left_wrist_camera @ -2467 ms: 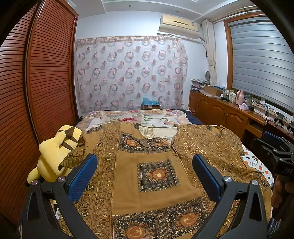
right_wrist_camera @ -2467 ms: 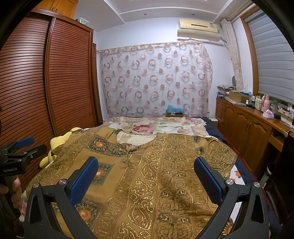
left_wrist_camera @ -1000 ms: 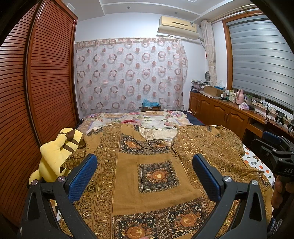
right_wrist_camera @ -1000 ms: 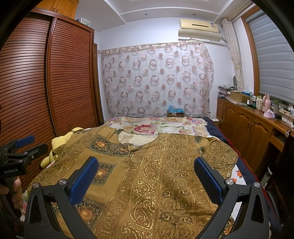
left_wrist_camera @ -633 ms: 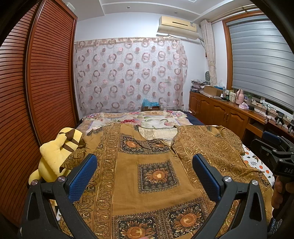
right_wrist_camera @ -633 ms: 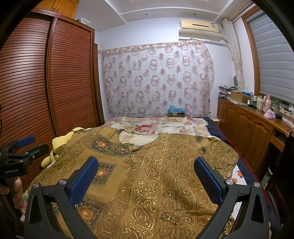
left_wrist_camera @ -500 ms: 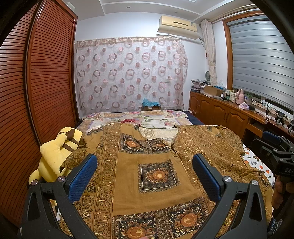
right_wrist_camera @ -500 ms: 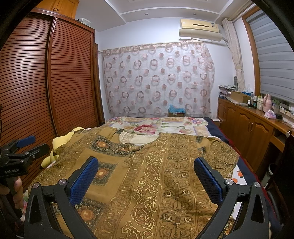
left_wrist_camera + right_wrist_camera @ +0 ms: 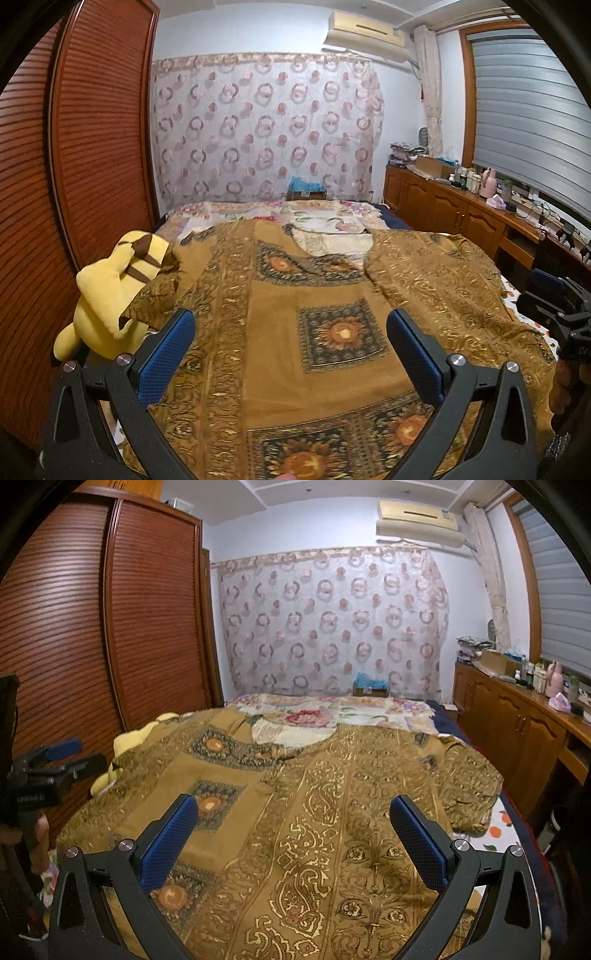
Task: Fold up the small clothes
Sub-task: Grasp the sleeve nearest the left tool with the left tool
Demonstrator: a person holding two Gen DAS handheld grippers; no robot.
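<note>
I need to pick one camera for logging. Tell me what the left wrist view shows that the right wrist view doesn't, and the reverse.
Only the left wrist view shows the yellow plush toy nearly whole, plus the right gripper at its edge.

Only the right wrist view shows the garment's right sleeve fully spread, plus the left gripper at its edge.

Both show the brown patterned garment flat on the bed, and open jaws holding nothing.

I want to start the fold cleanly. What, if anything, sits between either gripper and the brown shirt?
Nothing visible does. The brown shirt lies spread on the bed, directly ahead of the open left gripper and open right gripper. The yellow plush toy sits at its left sleeve, off to the side.
</note>
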